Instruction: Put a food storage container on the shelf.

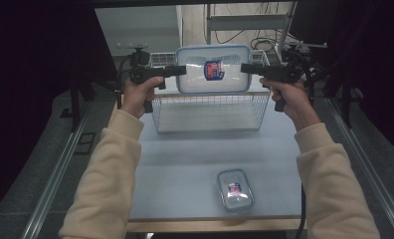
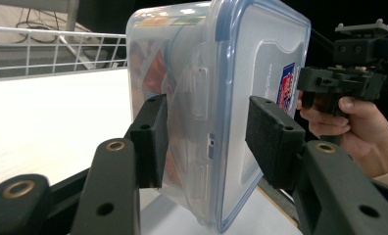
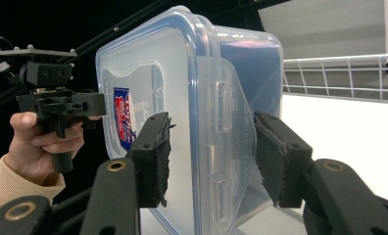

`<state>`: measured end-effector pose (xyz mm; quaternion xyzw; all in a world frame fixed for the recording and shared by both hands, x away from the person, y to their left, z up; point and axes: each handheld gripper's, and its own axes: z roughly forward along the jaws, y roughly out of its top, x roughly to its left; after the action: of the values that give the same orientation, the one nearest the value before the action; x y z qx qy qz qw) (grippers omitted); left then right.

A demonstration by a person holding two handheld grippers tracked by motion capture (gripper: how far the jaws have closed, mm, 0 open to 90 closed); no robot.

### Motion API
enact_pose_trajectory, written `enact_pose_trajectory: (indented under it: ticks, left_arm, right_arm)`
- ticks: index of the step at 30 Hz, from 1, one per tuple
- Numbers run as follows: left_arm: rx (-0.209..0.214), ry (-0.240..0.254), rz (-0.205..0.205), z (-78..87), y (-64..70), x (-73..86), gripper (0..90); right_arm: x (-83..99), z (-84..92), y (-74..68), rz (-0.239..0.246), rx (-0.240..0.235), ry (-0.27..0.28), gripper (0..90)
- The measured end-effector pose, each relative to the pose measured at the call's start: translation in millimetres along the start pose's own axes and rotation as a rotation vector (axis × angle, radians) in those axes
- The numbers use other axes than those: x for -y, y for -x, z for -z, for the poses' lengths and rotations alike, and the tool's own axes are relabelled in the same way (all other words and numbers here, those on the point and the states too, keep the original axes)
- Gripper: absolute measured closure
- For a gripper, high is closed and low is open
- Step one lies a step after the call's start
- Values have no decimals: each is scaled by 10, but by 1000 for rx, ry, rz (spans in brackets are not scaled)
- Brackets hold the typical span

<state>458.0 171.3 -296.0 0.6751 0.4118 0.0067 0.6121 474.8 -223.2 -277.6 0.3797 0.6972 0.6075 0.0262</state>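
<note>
Container (image 1: 213,69), large, clear, blue-lidded: clamped at opposite ends by left gripper (image 1: 182,70) and right gripper (image 1: 245,68), held lid-forward above wire basket (image 1: 210,119), its size needing both grips.

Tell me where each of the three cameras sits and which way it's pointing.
High view: above the person's side, looking forward and down at the table; both sleeves and hands enter from below.
Left gripper view: on the left gripper, looking along its jaws at the large lidded container.
Right gripper view: on the right gripper, facing the opposite end.
Both gripper views share the container and the wire basket.
</note>
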Motion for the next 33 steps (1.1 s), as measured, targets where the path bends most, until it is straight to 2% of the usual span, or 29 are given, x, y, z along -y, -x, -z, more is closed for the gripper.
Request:
enact_pose_trajectory:
  ticks: [2,5,7,9,10,15,18,19,23,24,26,28,29,31,33]
  left_arm:
    - [-5,-14,12,-53,-66,-22,520]
    - [-12,-14,39,-124,-135,-45,520]
    - [-10,-27,35,-153,-211,-63,520]
    - [-6,-26,54,-188,-275,-71,519]
    - [-5,-30,64,-209,-315,-66,518]
    - [-4,-44,110,-283,-447,-11,513]
    - [-7,-6,142,-298,-473,3,516]
    - [-18,-1,149,-305,-471,1,510]
    - [-28,21,199,-344,-498,-1,503]
    - [-34,15,198,-363,-499,-1,495]
    - [-63,-2,195,-411,-494,-2,457]
    - [-78,-11,209,-448,-510,6,394]
    - [-95,-12,206,-457,-523,17,389]
    - [-79,3,216,-468,-529,36,369]
    - [-118,13,196,-456,-498,35,308]
  right_arm:
    - [9,-75,114,-28,11,-14,491]
    - [17,-117,187,-51,10,-17,491]
    - [22,-153,234,-64,13,-16,491]
    - [24,-195,284,-71,19,-20,490]
    - [22,-236,319,-92,26,-34,489]
    - [12,-299,371,-103,44,-52,486]
    - [16,-344,420,-134,45,-55,484]
    - [11,-365,442,-158,51,-48,482]
    - [-6,-390,471,-188,60,-45,477]
    - [-12,-400,470,-199,75,-43,471]
    - [-19,-433,463,-191,124,-32,454]
    - [-22,-472,440,-191,172,-39,421]
    - [-19,-485,435,-184,186,-41,419]
    - [-14,-506,420,-184,201,-22,389]
    - [-12,-503,394,-172,211,-4,374]
